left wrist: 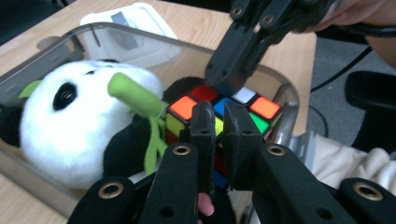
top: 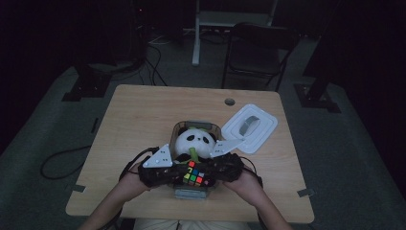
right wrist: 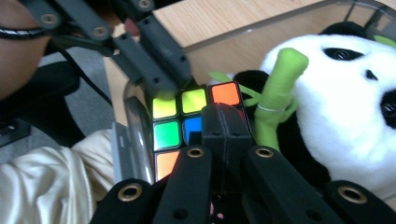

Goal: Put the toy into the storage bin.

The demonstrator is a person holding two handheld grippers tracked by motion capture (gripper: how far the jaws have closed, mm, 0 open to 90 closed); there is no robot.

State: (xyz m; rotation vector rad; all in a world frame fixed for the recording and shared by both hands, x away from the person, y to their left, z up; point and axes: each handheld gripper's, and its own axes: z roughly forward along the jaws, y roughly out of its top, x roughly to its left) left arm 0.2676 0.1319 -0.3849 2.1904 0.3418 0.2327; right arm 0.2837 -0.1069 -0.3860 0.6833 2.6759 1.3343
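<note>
At lower centre of the high view, we hold the left gripper [top: 178, 175] and right gripper [top: 207, 175] with jaws together, clamping nothing, tips pressing the puzzle cube [top: 194, 174]. Its hard, glossy tiles sit atop the soft plush panda [top: 194, 142] inside the clear plastic bin [top: 191, 192]. We judge the rigid tips may skid and tip it over.
</note>
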